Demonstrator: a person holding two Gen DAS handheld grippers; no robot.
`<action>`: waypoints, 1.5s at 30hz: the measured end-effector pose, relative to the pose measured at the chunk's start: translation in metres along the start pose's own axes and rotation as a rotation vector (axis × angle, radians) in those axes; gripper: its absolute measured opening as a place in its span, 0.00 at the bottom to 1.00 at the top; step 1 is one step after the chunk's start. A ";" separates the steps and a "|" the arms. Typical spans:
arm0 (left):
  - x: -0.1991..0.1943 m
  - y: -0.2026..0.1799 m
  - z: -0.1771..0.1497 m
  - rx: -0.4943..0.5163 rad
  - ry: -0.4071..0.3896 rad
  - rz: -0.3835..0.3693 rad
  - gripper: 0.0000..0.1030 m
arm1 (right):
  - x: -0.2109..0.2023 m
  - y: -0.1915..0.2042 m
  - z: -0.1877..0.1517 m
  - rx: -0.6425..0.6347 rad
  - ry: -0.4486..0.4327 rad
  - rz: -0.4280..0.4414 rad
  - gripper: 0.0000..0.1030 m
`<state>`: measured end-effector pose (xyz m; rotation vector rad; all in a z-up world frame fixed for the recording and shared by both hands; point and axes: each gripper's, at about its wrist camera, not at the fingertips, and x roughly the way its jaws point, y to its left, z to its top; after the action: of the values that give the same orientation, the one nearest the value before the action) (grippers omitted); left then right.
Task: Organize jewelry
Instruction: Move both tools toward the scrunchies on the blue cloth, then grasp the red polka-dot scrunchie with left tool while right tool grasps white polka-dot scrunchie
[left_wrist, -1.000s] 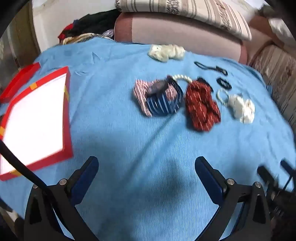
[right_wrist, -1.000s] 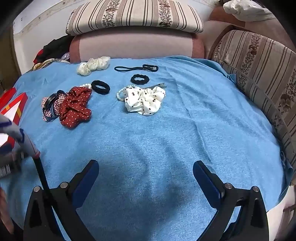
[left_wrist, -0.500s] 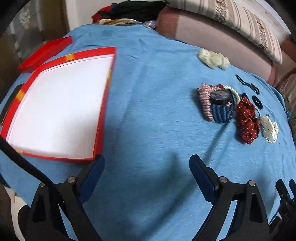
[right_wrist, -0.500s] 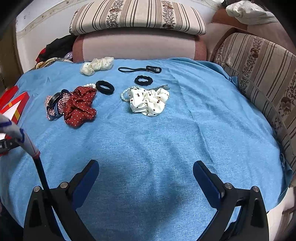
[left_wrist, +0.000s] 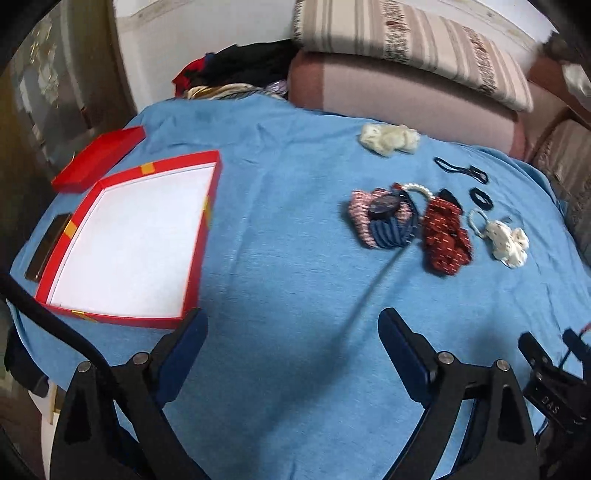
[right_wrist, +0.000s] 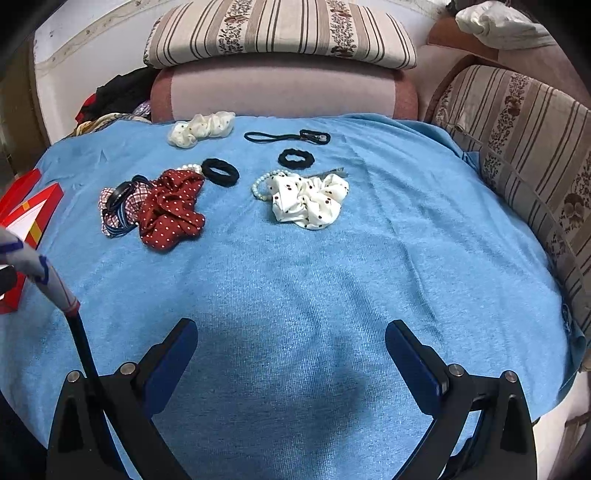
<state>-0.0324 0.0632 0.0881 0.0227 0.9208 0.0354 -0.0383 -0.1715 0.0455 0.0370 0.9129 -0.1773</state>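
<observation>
Both tools hang above a surface draped in a blue cloth, and each has its blue-padded fingers spread wide with nothing between them: the left tool sits just right of the near corner of an open red box with a white bottom, while the right tool is over bare cloth, well apart from the accessories. The box's red lid lies just beyond the box, and a dark flat object, too blurred to identify, lies along the box's left side. The jewelry and hair pieces are gathered on the far half of the cloth. A red dotted scrunchie touches a plaid scrunchie that carries dark blue bands and a dark round piece. A thick black hair tie lies just beyond the red one, with a pearl bracelet partly hidden between them. A white dotted scrunchie rests against a beaded bracelet and a metal clip. Farther back lie a small black scrunchie, a thin black band and a cream scrunchie. Striped cushions rise behind the cloth.
</observation>
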 end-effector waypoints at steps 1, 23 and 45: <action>-0.003 -0.004 -0.001 0.010 -0.002 -0.003 0.91 | -0.002 0.000 0.000 -0.006 -0.005 -0.003 1.00; -0.012 -0.058 -0.002 0.144 -0.013 -0.034 0.91 | 0.002 -0.044 0.014 0.131 -0.019 0.058 0.92; 0.076 -0.123 0.059 0.161 0.138 -0.417 0.68 | 0.064 -0.076 0.073 0.153 0.019 0.213 0.79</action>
<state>0.0626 -0.0572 0.0588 -0.0226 1.0492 -0.4290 0.0443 -0.2633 0.0430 0.2766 0.9063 -0.0486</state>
